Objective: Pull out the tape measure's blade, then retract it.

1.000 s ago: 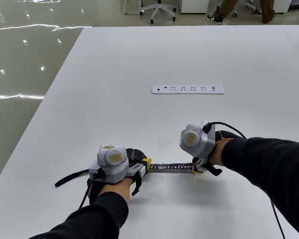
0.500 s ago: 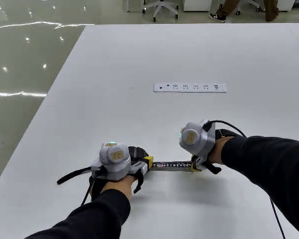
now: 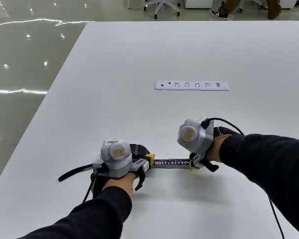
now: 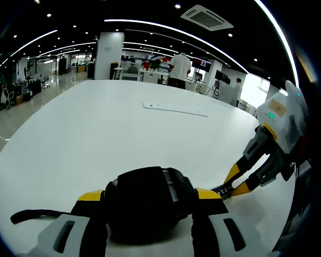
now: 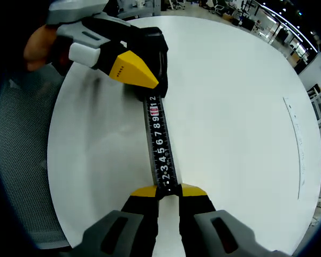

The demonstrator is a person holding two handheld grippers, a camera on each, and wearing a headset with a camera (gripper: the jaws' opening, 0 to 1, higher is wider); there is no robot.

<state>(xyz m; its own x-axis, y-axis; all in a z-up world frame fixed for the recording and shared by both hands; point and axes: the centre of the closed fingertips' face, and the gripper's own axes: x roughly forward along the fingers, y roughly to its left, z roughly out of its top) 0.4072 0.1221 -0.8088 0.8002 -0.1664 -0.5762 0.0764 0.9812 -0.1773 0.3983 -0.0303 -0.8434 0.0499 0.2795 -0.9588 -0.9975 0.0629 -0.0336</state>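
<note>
Tape measure [image 3: 138, 151], black-bodied, rests on the white table [image 3: 139, 74] in the head view, clamped by the left gripper [image 3: 148, 161]. Its blade [image 3: 172, 163] runs sideways to the right gripper [image 3: 193, 165]. Left gripper view: yellow jaws squeeze its sides. Right gripper view: jaws pinch the blade's tip, and the numbers 2 to 12 read along it, leading straight ahead to the body.
</note>
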